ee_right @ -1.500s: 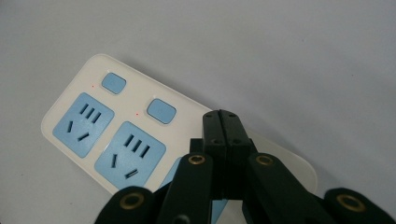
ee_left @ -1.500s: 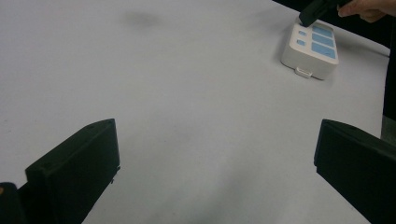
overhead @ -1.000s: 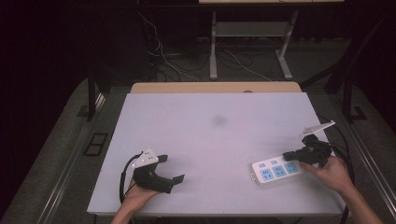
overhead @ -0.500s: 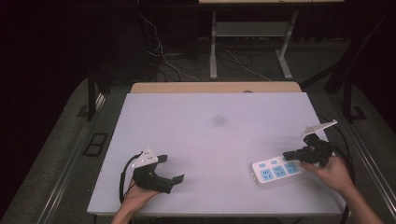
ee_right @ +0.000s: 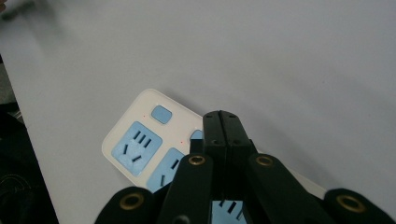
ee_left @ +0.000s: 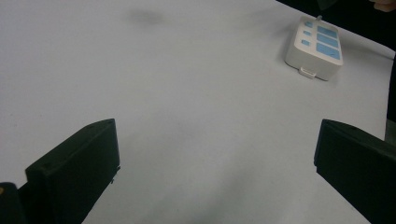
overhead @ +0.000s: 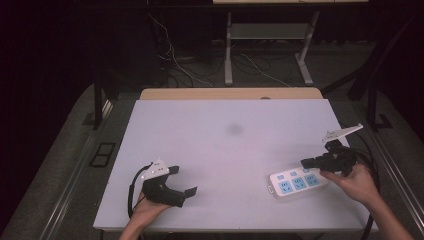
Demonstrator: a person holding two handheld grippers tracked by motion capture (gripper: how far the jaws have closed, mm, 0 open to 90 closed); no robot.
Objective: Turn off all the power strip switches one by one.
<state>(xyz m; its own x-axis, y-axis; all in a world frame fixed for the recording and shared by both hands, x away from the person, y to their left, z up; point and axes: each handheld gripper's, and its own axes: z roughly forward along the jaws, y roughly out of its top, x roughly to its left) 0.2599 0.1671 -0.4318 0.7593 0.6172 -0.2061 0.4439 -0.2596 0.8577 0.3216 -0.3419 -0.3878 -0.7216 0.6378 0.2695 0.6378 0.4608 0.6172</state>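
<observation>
- At the left, our left gripper (overhead: 175, 192) rests low on the white desk (overhead: 220, 150), well to the left of the power strip (overhead: 298, 182). Its jaws stand wide apart with nothing between them, and bare desk shows through the gap in the left gripper view.
- It has not shifted over the last second, so we judge it is waiting its turn.
- Near the desk's middle, farther back than the power strip, there is a faint grey smudge (overhead: 234, 129).
- The white power strip, with blue socket faces and small blue switches (ee_right: 161, 114), lies flat near the desk's right front edge.
- Our right gripper (overhead: 306, 163) hangs just above the strip's far end, its jaws pressed fully together, gripping nothing. In the right gripper view the closed tips point at a switch on the strip.
- It has barely moved, drifting slightly along the strip. We judge a switch press is being lined up; whether the tips touch yet we cannot tell.
- No containers are on the desk.
</observation>
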